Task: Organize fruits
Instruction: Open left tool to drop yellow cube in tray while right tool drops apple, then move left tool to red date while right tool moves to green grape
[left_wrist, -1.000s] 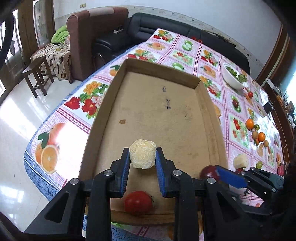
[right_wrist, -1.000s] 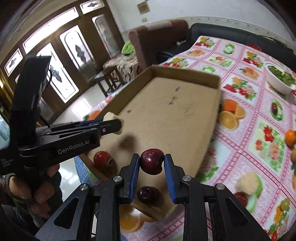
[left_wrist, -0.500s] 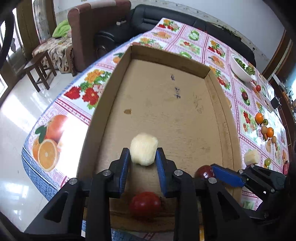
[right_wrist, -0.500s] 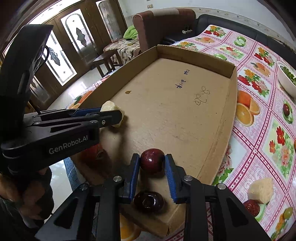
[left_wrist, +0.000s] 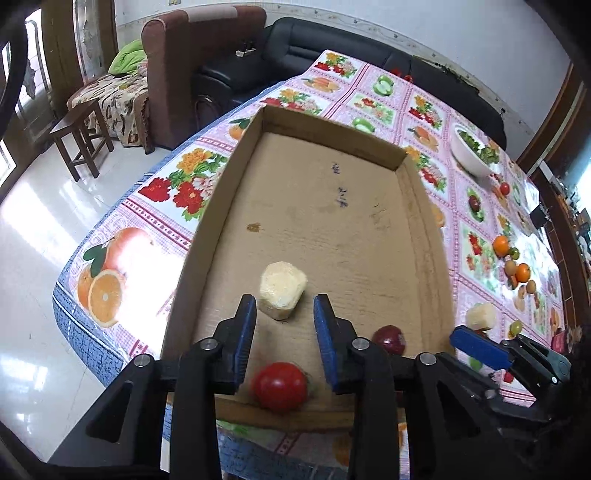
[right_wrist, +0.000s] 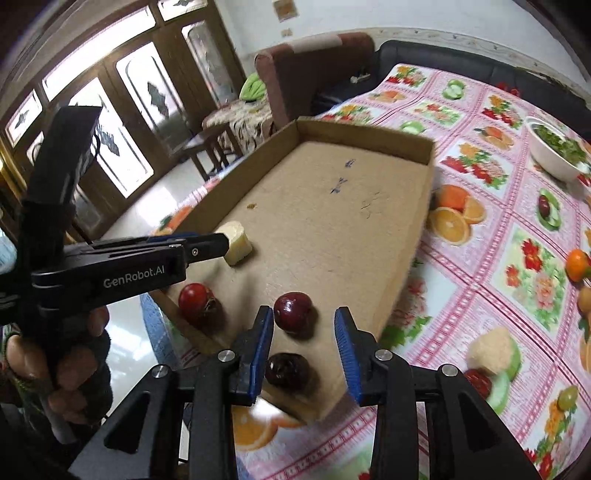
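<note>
Fruits lie released in the cardboard tray (left_wrist: 207, 229): pale chunk (left_wrist: 282, 290), dark plum (right_wrist: 293, 312); left gripper (left_wrist: 284, 321) and right gripper (right_wrist: 304, 328) both gape; loose fruits (left_wrist: 517, 266) remain on the tablecloth (left_wrist: 369, 96).

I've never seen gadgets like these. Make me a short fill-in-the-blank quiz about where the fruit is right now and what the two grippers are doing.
1. Both grippers, the left gripper and the right gripper, have their fingers ____.
2. The pale peeled fruit chunk rests on the floor of the ____ box.
3. The number of round red or dark red fruits lying in the cardboard box is ____.
4. The white bowl of greens stands ____ the box.

Missing words: open; cardboard; three; outside
</note>
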